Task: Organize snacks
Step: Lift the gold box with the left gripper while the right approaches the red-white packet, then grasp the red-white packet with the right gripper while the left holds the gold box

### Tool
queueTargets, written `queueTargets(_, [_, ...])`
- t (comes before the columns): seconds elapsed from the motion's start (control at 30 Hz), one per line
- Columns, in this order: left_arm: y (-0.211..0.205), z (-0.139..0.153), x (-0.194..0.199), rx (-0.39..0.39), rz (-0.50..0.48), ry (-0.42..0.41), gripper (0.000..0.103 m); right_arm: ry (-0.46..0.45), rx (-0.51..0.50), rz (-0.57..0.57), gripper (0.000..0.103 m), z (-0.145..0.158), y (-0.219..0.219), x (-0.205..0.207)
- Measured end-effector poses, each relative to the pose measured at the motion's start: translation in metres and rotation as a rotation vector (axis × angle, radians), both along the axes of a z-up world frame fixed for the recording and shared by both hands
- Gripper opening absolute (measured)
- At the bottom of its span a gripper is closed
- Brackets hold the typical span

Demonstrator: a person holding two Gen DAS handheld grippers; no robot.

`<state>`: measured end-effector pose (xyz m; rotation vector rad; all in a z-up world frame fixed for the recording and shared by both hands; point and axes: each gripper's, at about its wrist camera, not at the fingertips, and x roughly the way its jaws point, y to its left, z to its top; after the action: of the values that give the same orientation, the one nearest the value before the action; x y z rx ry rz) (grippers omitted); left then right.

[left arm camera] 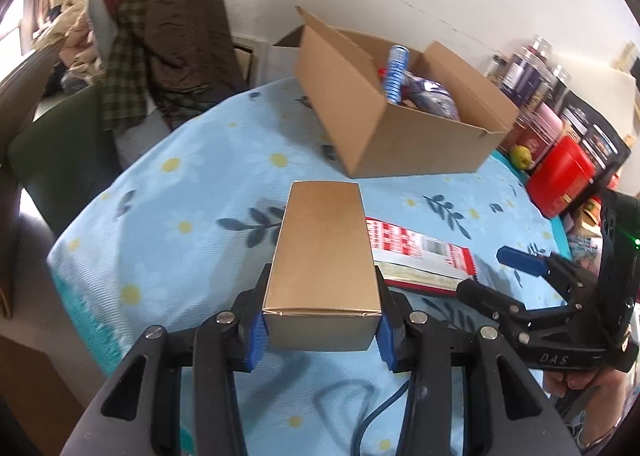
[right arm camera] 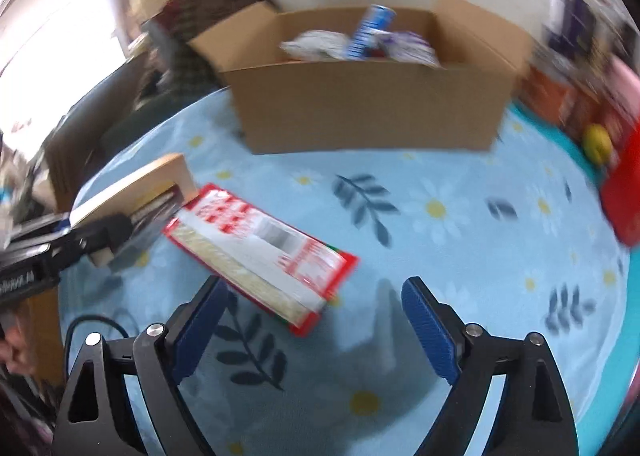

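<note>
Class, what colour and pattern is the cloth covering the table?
Light blue tablecloth printed with white daisies and dark blue leaf sprigs; clearest in the left wrist view.

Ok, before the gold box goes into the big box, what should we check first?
1. Left hand-held gripper clamped on gold box: ok.
2. Cardboard box flaps open: ok.
3. Room left inside among the snacks: cannot tell.
4. Right hand-held gripper open, holding nothing: ok.
5. Red noodle packet still lying on the tablecloth, not packed: not ok.
</note>
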<state>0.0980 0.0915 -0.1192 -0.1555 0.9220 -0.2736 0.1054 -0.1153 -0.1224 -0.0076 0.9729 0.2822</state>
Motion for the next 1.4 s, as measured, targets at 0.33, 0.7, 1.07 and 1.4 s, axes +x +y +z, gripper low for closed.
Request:
queueTargets(0.33, [0.01,-0.004,0.001,0.031,0.057,0.017,0.043,0.011,-0.159,0.363,0.09,-0.015,0.043,0.039])
queueTargets(0.7, [0.002,-0.004,0.006,0.027,0.018,0.02,0.043,0.09,-0.079,0.276,0.046,-0.012,0.02,0.033])
queueTargets(1.07, [-0.022,-0.003,-0.004,0.022,-0.087,0.025,0.043,0.097,-0.011,-0.006,0.044,-0.002,-0.024,-0.019])
queueTargets(1.4, [-0.052,-0.006,-0.014,0.016,-0.24,0.052,0.043,0.128,-0.085,-0.086,0.046,-0.004,-0.027,-0.04])
